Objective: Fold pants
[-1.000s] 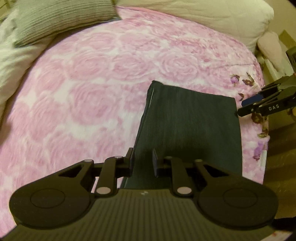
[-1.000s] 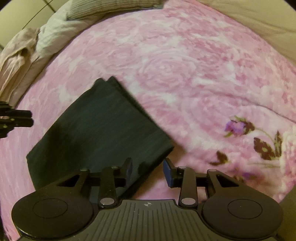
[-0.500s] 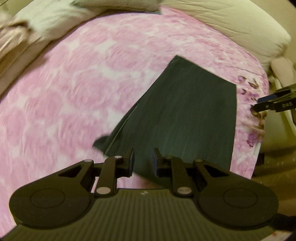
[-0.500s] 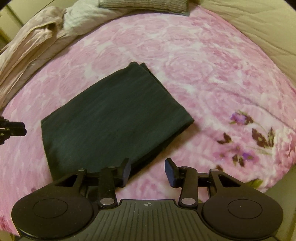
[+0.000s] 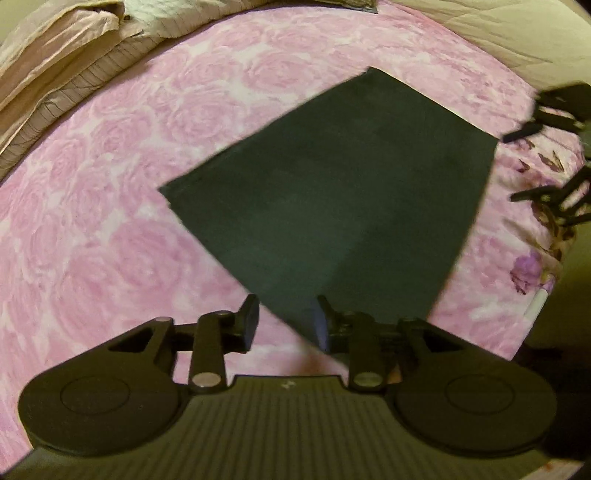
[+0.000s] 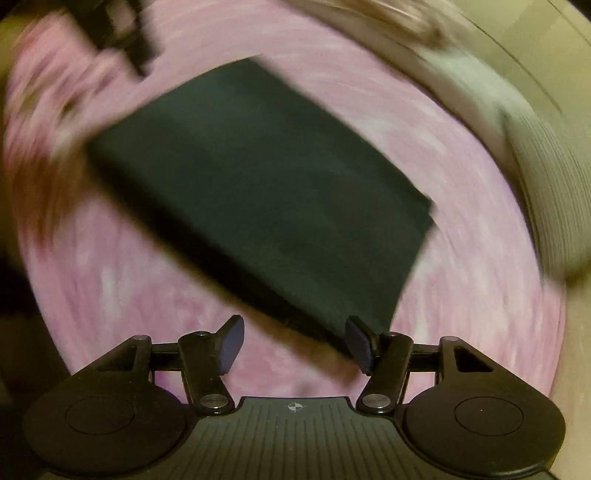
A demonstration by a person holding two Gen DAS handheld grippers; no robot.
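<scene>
The dark folded pants (image 5: pixel 340 184) lie flat as a neat rectangle on the pink rose-print bedspread (image 5: pixel 110 229). My left gripper (image 5: pixel 286 319) hovers over the pants' near corner; its jaws are opening and the pads press on nothing. The right gripper (image 5: pixel 524 168) shows at the right edge of the left wrist view, beside the pants' far side. In the blurred right wrist view the pants (image 6: pixel 266 192) fill the middle, and my right gripper (image 6: pixel 293 341) stands above their near edge, jaws opening, with no cloth pinched. The left gripper (image 6: pixel 122 33) appears blurred at top left.
A bunched beige and striped quilt (image 5: pixel 62 55) lies along the bed's upper left. A cream pillow (image 5: pixel 517 29) sits at the upper right. The bed's edge with a purple flower print (image 5: pixel 535 266) drops off at the right into dark floor.
Both grippers swung and rolled around the pants, so the rectangle now looks rotated in both views. The jaws of both grippers have widened. The pants lie in the same spot on the bed.
</scene>
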